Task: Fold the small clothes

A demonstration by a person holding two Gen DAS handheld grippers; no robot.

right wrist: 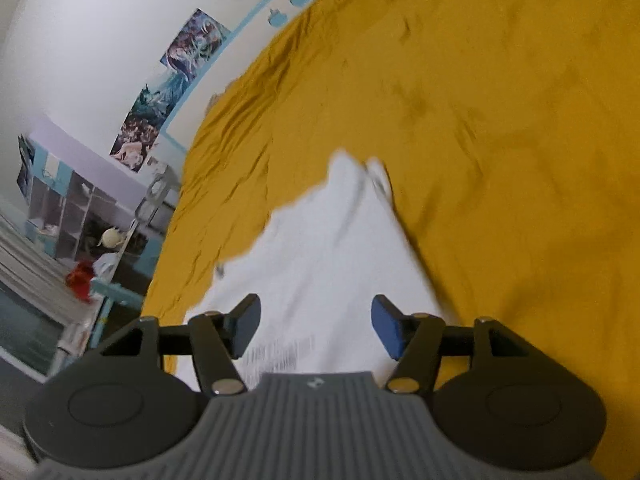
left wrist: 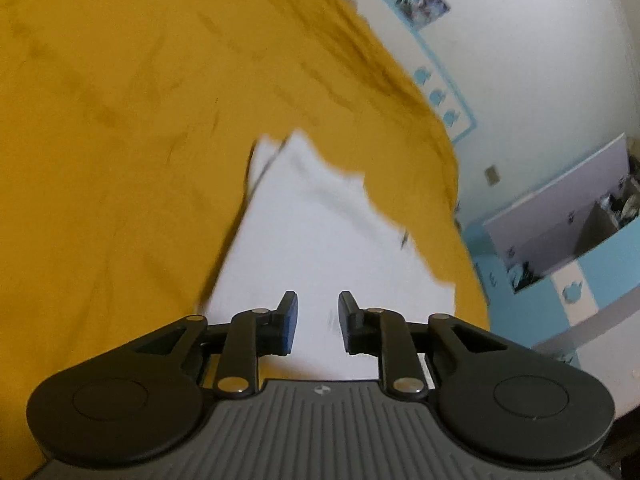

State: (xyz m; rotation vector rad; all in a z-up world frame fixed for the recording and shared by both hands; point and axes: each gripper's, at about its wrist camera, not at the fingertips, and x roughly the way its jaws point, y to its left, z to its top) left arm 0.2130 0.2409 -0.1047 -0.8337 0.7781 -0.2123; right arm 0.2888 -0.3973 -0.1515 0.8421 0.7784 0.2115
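A white garment [left wrist: 316, 232] lies spread on a mustard-yellow bed cover [left wrist: 120, 140]; both views are motion-blurred. In the left wrist view my left gripper [left wrist: 318, 310] hovers over the near part of the white cloth, its jaws a narrow gap apart with nothing pinched between the pads. The right wrist view shows the same white garment [right wrist: 332, 248], faint grey print near its close edge. My right gripper [right wrist: 316, 314] stands over it with jaws wide apart and nothing gripped. How high either gripper is above the cloth cannot be told.
The yellow cover [right wrist: 500, 140] fills most of both views. A white wall with posters [right wrist: 176, 80] runs beside the bed. Shelving [right wrist: 68, 216] and a red object [right wrist: 80, 278] stand at the left, off the bed. A light panel [left wrist: 560, 216] is at the right.
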